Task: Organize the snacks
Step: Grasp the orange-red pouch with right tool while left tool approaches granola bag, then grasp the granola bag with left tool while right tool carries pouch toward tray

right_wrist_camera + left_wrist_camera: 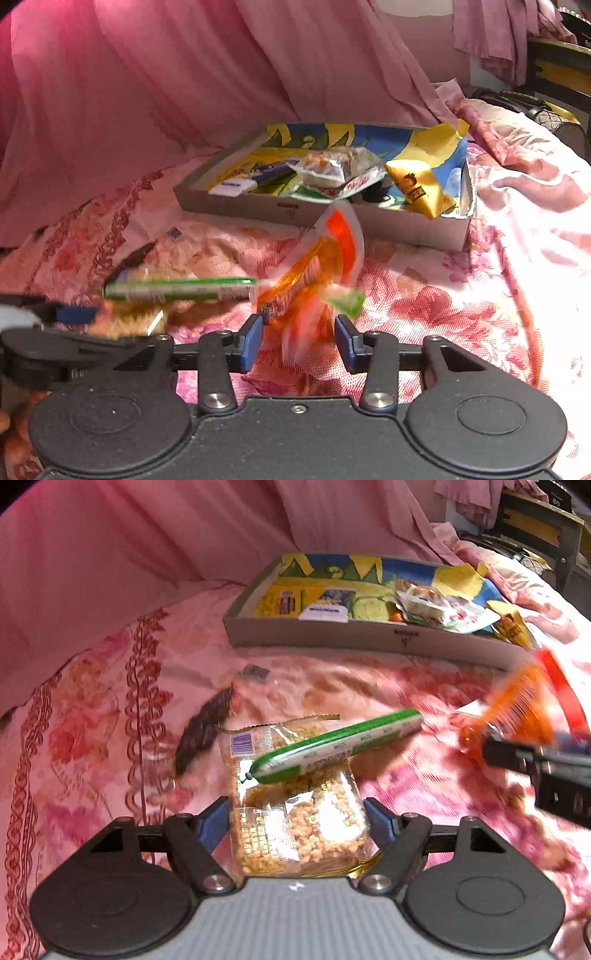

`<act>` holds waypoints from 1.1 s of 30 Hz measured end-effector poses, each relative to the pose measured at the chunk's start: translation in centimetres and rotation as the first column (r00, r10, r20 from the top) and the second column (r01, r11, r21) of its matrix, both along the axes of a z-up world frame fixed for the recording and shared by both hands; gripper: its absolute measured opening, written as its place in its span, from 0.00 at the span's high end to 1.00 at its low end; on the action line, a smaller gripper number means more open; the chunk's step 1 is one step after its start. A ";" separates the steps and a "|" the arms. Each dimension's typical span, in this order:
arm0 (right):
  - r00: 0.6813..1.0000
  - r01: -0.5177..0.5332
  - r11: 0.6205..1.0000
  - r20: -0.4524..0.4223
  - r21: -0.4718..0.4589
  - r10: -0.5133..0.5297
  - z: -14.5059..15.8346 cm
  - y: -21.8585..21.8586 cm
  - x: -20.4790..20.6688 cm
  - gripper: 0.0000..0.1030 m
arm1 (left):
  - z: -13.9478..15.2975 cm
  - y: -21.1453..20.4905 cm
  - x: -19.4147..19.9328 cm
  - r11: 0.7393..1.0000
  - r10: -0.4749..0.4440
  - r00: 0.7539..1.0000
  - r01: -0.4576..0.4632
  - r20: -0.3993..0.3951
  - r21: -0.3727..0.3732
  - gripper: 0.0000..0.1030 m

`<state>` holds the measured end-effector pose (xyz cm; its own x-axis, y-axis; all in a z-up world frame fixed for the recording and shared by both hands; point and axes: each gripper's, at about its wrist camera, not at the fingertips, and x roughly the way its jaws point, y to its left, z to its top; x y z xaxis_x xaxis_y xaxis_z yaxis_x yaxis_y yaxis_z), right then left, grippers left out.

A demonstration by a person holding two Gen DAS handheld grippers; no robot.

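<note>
Across the lower middle of the left wrist view: the left tongs [297, 821] straddle a clear-wrapped puffed-grain bar [295, 812]; both blue pads sit against its long edges, so I judge them clenched on the bar, held wide because the bar itself is wide.
Rider: a green-and-white sausage stick [334, 747] lies slantwise on top of the bar and could roll off if the bar is lifted.
Right tongs: the right tongs [299, 339] are narrowed around an orange snack packet [314, 280], which stands up between the pads and is blurred; it looks gripped by its lower end, though the blur hides the exact contact.
Reason for the holds: each tool has a snack of its own, which suits carrying both to the box in one go; that is my reading, not something shown.
Bed: a pink flowered bedspread [424, 686] carries everything; a dark brown wrapped snack [207, 731] lies left of the bar, and a small grey scrap [255, 672] lies nearer the box.
Box: a shallow cardboard box [332, 635] with a bright printed lining sits in the upper middle, well apart from both tools.
Box contents: a white-and-blue packet [327, 609] at the left, a clear tray pack [428, 602] resting on other wrappers in the middle, and a yellow bag [421, 188] leaning over the right end.
Progress: several snacks are boxed; at least four are not.
</note>
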<state>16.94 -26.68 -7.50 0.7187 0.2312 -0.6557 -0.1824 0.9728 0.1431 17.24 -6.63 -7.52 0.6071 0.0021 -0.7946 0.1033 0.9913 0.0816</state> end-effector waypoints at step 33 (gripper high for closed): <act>0.967 -0.100 0.959 0.202 -0.265 0.157 -1.6 3.6 -1.3 0.56 | 2.3 1.9 -2.5 0.994 0.099 0.995 -0.100 0.027 0.032 0.23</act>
